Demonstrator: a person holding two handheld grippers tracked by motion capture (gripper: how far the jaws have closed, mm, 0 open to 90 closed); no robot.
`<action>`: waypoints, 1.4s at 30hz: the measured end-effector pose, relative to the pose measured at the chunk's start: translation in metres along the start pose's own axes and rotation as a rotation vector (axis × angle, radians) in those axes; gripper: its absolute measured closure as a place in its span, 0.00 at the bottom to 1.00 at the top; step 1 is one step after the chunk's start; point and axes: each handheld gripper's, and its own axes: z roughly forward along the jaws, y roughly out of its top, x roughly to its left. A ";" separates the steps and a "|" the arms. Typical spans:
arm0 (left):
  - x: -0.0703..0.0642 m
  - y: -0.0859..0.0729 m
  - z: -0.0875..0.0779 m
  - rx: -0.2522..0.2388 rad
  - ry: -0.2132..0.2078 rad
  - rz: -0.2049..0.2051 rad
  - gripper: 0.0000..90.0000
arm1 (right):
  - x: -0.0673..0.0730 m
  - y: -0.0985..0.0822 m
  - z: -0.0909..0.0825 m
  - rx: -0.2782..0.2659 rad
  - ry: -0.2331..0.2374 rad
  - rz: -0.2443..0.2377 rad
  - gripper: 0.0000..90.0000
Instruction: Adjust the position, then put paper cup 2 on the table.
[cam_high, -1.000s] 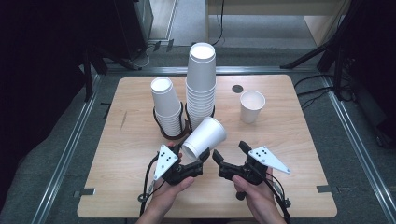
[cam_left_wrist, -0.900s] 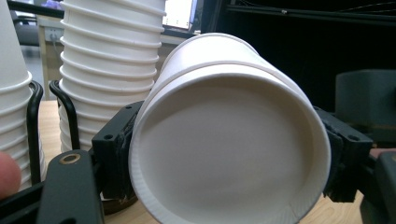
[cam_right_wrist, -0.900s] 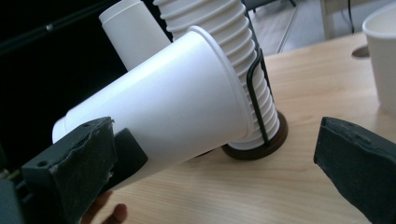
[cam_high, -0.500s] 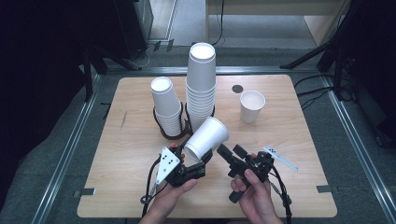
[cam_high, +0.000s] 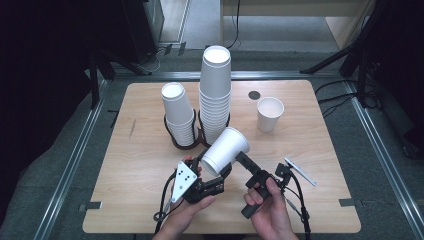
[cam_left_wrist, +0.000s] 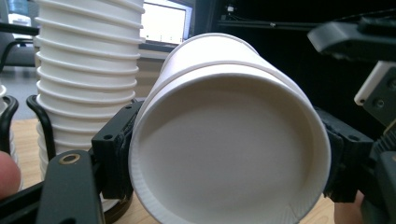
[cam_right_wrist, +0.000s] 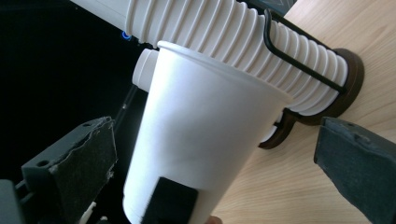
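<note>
The wooden table (cam_high: 150, 150) carries, near its middle, two stacks of white paper cups, each standing in a black wire holder: the tall stack (cam_high: 215, 95) and, just beside it, the shorter stack (cam_high: 179, 115). A single cup (cam_high: 270, 114) stands upright, well apart, toward the far right.

In front of the stacks the left gripper (cam_high: 216, 176) holds a paper cup (cam_high: 226, 151) lifted off the table and tilted, its mouth turned up toward the tall stack. In the left gripper view the cup's base (cam_left_wrist: 229, 154) faces the camera, and both black pads press against its sides, so the jaws are clamped on it.

The right gripper (cam_high: 248, 167) lies just beside the cup. In its own view its jaws stand wide on either side of the cup (cam_right_wrist: 196, 140), apparently clear of the wall, though the near edge is blurred.
</note>
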 end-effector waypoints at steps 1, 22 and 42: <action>-0.001 -0.001 0.000 -0.001 -0.004 0.004 0.25 | 0.000 0.000 0.000 0.001 0.005 0.005 0.00; -0.019 -0.008 0.004 0.009 -0.037 0.059 0.25 | -0.004 -0.002 0.003 0.044 0.010 0.126 0.00; -0.031 -0.013 0.005 0.010 -0.083 0.099 0.25 | -0.013 0.002 0.005 0.031 -0.002 0.210 0.06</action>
